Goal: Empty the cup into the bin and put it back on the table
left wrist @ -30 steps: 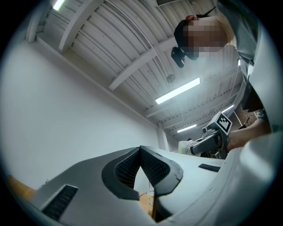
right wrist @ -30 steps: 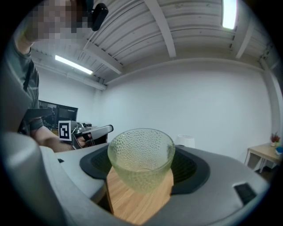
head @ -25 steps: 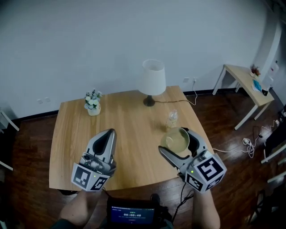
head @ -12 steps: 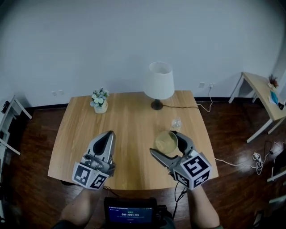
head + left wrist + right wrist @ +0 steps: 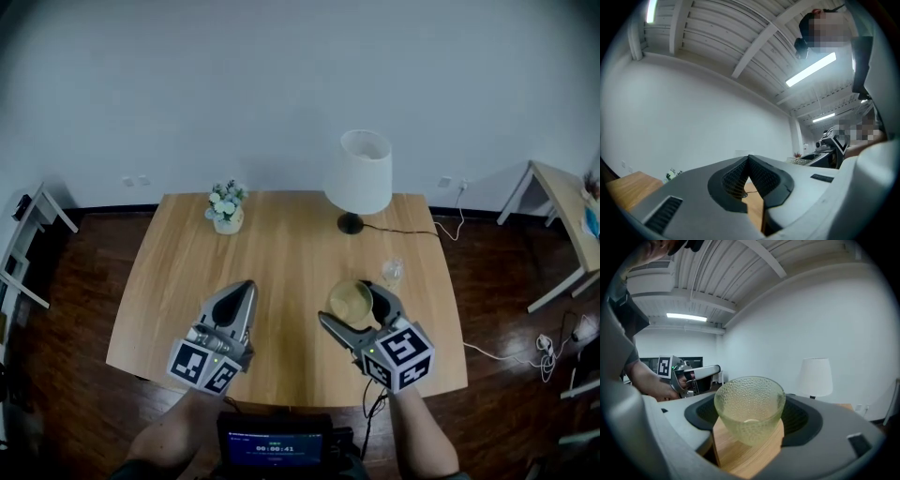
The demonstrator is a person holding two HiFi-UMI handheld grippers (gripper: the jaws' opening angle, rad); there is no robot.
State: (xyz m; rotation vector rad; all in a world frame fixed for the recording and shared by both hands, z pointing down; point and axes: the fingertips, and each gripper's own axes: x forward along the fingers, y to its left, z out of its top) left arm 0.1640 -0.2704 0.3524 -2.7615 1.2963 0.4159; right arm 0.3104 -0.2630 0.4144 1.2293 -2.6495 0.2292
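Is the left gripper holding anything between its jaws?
No, the left gripper has its jaws shut together with nothing between them.

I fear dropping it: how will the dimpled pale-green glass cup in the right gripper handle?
Probably rigid yet breakable: the dimpled pale-green glass cup looks like thick glass. Its tapered wall could slip in the right gripper, though the dimples should add grip. It looks empty, so likely light.

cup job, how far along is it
Done, apparently: the dimpled pale-green glass cup looks empty. In hand: the right claw grips it over the wooden table. Left to do: setting it down and releasing. The left claw is shut and empty.
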